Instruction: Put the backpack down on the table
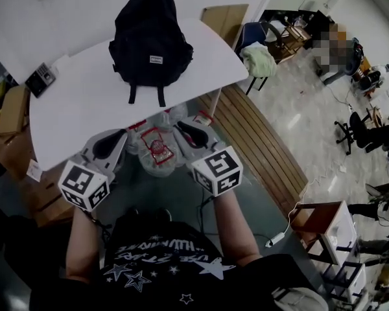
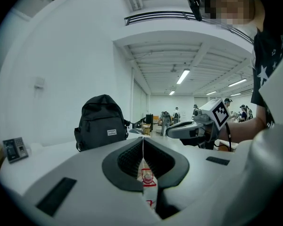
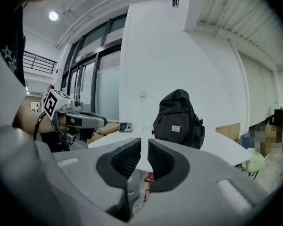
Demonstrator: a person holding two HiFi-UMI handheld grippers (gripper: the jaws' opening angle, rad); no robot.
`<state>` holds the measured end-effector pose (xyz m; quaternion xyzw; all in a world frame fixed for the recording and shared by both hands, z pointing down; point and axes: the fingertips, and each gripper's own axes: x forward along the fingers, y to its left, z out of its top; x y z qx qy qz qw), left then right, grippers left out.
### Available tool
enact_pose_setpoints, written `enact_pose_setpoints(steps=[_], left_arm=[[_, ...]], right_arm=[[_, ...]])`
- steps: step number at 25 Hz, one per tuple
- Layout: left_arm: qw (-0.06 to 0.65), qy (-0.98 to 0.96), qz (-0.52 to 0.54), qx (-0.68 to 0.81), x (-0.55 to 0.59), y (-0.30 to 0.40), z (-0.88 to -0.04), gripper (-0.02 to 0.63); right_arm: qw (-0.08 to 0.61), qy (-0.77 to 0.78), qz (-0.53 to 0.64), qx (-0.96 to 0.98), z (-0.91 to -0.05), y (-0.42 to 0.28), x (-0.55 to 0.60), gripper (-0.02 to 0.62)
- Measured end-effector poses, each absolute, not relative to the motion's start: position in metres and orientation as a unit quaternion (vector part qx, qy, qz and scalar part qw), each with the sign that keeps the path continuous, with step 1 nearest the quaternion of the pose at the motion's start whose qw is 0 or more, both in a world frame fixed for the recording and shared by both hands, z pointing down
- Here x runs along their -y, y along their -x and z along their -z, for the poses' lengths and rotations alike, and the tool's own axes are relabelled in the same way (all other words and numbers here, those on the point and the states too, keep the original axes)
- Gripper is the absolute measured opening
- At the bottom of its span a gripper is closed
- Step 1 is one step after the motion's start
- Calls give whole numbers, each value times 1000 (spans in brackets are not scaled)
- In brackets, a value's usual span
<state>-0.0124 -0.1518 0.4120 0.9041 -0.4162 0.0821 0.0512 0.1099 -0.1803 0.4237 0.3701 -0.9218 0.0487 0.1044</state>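
1. Black fabric marks the backpack (image 1: 150,41), which stands upright on the white counter (image 1: 84,109) toward its far side, its front label facing the person and two straps hanging down onto the surface.
2. Neither claw touches the backpack; both are on its near side, well apart from it, just off the counter's near edge.
3. The left claw (image 1: 121,135) points toward the backpack from the near left. In the left gripper view its jaws are pressed together into one thin seam, with nothing between them (image 2: 143,145).
4. The right claw (image 1: 180,128) points toward the backpack from the near right, level with the left one. In the right gripper view its jaws stand a narrow slit apart and hold nothing (image 3: 145,149).
5. Each gripper view shows the backpack (image 2: 103,121) (image 3: 178,119) ahead on the counter, and the other claw off to the side.
6. A clear plastic bag with red print (image 1: 157,146) lies below the counter's near edge, nearer the person than the backpack, between the two claws.
7. A small dark device (image 1: 40,78) sits on the counter to the backpack's left, near the corner.
8. A chair draped with pale cloth (image 1: 259,58) stands to the backpack's right, off the counter.
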Motion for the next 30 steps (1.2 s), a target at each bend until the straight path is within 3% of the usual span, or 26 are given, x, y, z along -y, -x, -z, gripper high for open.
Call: enact_pose_setpoints(steps=[8,30], left_arm=[[55,-904,-75,416,133,30,-416,9],[59,-910,-32,409,33,128,-399,9]], right_arm=[[58,-344,-45,936,-406,-86,162,44],[112,-402,-23,909,-394,-9,63,43]])
